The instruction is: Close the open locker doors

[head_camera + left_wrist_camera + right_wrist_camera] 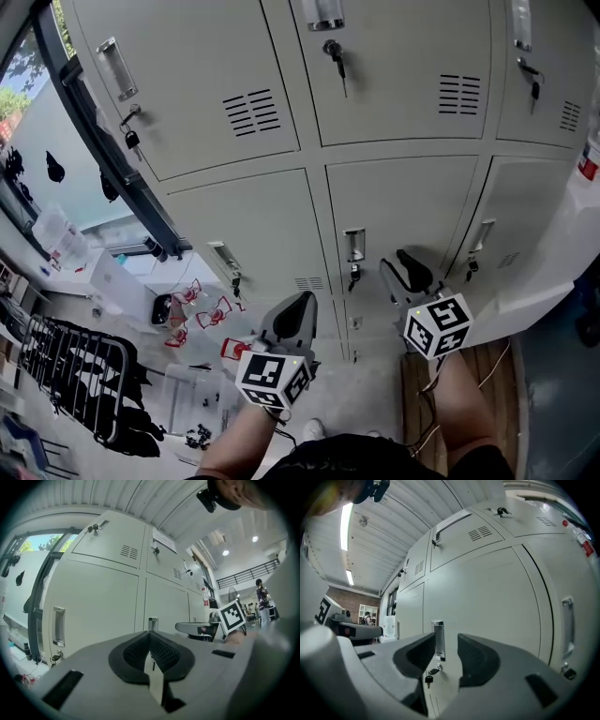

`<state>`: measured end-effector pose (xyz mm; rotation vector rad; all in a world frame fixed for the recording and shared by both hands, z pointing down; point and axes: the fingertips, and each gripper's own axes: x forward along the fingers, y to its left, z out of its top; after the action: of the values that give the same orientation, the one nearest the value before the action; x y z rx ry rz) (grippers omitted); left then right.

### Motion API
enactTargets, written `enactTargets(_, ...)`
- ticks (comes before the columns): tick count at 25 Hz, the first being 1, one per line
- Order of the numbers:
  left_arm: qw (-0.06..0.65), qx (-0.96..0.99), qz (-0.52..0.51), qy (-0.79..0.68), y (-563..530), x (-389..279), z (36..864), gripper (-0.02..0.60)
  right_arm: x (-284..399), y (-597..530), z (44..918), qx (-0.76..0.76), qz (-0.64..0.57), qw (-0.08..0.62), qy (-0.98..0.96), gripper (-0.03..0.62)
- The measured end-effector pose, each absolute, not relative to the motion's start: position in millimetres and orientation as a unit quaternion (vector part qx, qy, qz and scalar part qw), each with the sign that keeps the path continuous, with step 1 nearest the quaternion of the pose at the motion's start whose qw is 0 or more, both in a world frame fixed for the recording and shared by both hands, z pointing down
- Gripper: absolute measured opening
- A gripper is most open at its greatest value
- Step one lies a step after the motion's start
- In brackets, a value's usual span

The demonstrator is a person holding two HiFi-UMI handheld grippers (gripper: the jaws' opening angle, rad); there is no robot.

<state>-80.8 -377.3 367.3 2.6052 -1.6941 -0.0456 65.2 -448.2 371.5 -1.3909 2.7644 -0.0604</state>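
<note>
Grey metal lockers fill the head view, and every door I can see, such as the lower middle door [398, 202], lies flush with its frame. My right gripper [405, 272] is open and points at that door's handle [353, 245]. In the right gripper view the handle [437, 639] and its hanging key [428, 678] show through the gap of the right gripper [446, 646], which holds nothing and stays clear of the door. My left gripper [296, 312] is shut and empty, a short way from the lower left door [253, 220]. The left gripper [151, 641] faces the lockers.
A dark-framed window [103, 159] stands left of the lockers. A rack of dark clothes [75, 384] and red-and-white items [202, 309] are on the floor at the left. Wooden flooring [478, 361] lies at the right. People stand far off in the hall [261, 597].
</note>
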Motion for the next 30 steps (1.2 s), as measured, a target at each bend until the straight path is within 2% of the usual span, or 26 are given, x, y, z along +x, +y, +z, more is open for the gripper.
enactTargets(13, 0.051, 0.790, 0.001, -0.612, -285.8, -76.4, 404.5, 0.003, 47.5, -354.2, 375.5, -0.351, -0.028, 0.043, 0.935, 0.133)
enactTargets(22, 0.049, 0.749, -0.003, -0.661, -219.0, -143.5, 404.7, 0.003, -31.2, -298.0, 381.2, -0.287, -0.034, 0.045, 0.956, 0.133)
enactTargets(30, 0.054, 0.746, -0.023, -0.664, -149.2, -225.0, 403.6, 0.003, -106.4, -225.0, 376.7, -0.293, -0.030, 0.038, 0.955, 0.133)
